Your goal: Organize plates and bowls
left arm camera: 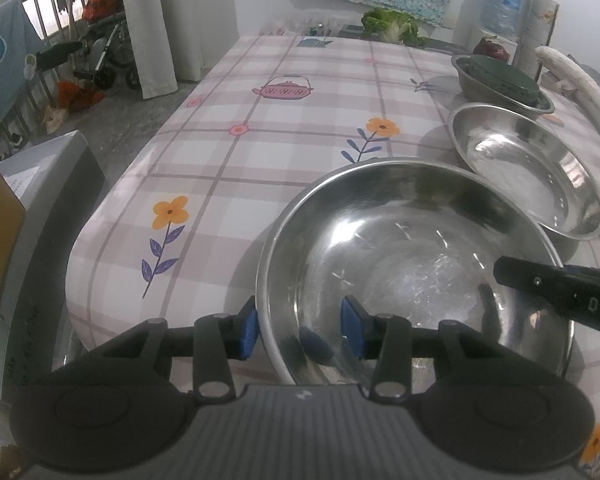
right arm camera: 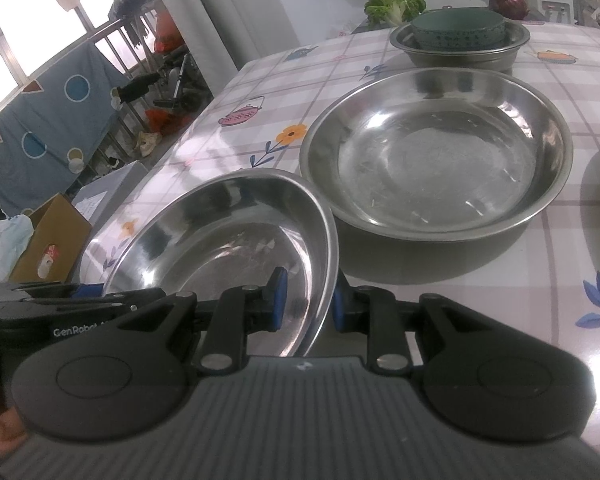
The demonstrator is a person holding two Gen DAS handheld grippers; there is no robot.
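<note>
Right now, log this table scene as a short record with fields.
held dish: steel dish, tilted, rim between the fingers of both grippers
right gripper: clamped on the dish's rim
left gripper: straddles the rim, pads apart from it
nearby: empty steel dish flat on the checked tablecloth
far end: green ceramic bowl inside a steel basin
behind: leafy cabbage, red cabbage

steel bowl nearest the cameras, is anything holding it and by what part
Yes: the right hand-held gripper is clamped on the steel bowl at its near rim. The left hand-held gripper straddles the opposite rim, not visibly pinching.
</note>
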